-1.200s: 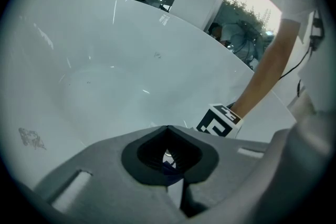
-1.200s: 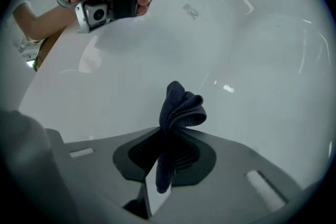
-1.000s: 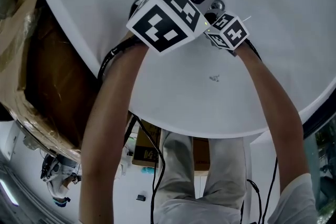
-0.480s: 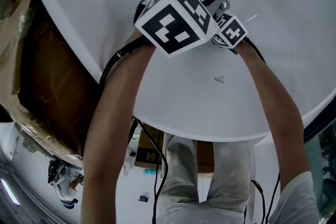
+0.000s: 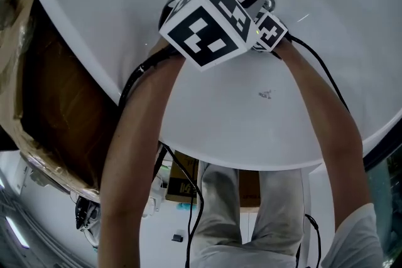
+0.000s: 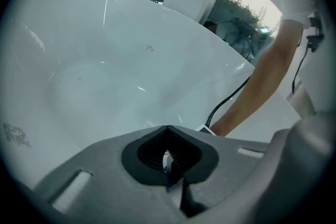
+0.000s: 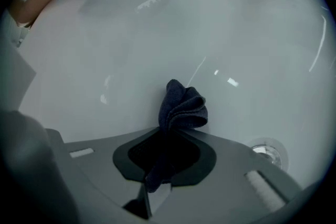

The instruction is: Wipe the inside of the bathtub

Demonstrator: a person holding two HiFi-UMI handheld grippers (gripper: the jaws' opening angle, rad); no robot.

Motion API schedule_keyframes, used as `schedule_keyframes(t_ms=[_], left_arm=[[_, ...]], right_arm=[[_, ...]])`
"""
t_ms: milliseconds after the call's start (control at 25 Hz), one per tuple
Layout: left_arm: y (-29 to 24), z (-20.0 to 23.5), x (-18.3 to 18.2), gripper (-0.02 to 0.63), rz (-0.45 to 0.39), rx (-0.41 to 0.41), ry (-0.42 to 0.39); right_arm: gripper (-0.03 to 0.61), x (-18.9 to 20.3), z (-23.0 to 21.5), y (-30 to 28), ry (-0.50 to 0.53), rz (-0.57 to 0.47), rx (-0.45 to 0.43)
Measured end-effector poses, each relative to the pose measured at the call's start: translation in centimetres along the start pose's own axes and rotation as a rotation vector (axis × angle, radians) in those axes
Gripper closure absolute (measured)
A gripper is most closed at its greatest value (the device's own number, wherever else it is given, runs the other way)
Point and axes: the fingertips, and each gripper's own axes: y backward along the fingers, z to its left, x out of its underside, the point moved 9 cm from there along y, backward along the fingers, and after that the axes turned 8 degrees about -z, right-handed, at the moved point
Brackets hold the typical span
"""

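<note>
The white bathtub (image 5: 270,135) fills the head view, and both of my arms reach down into it. My right gripper (image 7: 167,136) is shut on a dark blue cloth (image 7: 182,105), whose bunched end presses on the tub's curved inner wall. My left gripper (image 6: 169,162) is shut with nothing in it and hangs above the tub floor. In the head view only the marker cubes show: the large left one (image 5: 210,19) and, close beside it, the smaller right one (image 5: 270,29). The jaws and cloth are hidden under them there.
A chrome drain (image 7: 268,152) sits to the right of the cloth. A small grey mark (image 5: 266,95) is on the tub wall near me. Brown wrapped cardboard (image 5: 50,103) stands along the tub's left side. Black cables (image 5: 135,81) trail from both grippers.
Both marker cubes have shifted slightly: the left one to the right, the right one a little farther into the tub. The cloth stays held.
</note>
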Motion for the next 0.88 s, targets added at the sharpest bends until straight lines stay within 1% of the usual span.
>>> schedule_keyframes(t_ms=[360,440,640,880], left_arm=[[-0.2,0.0,0.2,0.617,0.008,0.007,0.006],[-0.2,0.0,0.2,0.617,0.009,0.010,0.004],[-0.2,0.1,0.5,0.617,0.027,0.005,0.022],[-0.3,-0.2,0.8,0.617,0.041,0.011,0.025]], right_arm=[[0.532,-1.1,2.0,-0.8,0.021,-0.064,-0.105],[0.532,-0.9,2.1,-0.8,0.023,-0.050,-0.105],[0.532,1.2,1.7,-0.1,0.016,0.061,-0.050],[0.532,1.4,2.7,0.6,0.030,0.058,-0.078]])
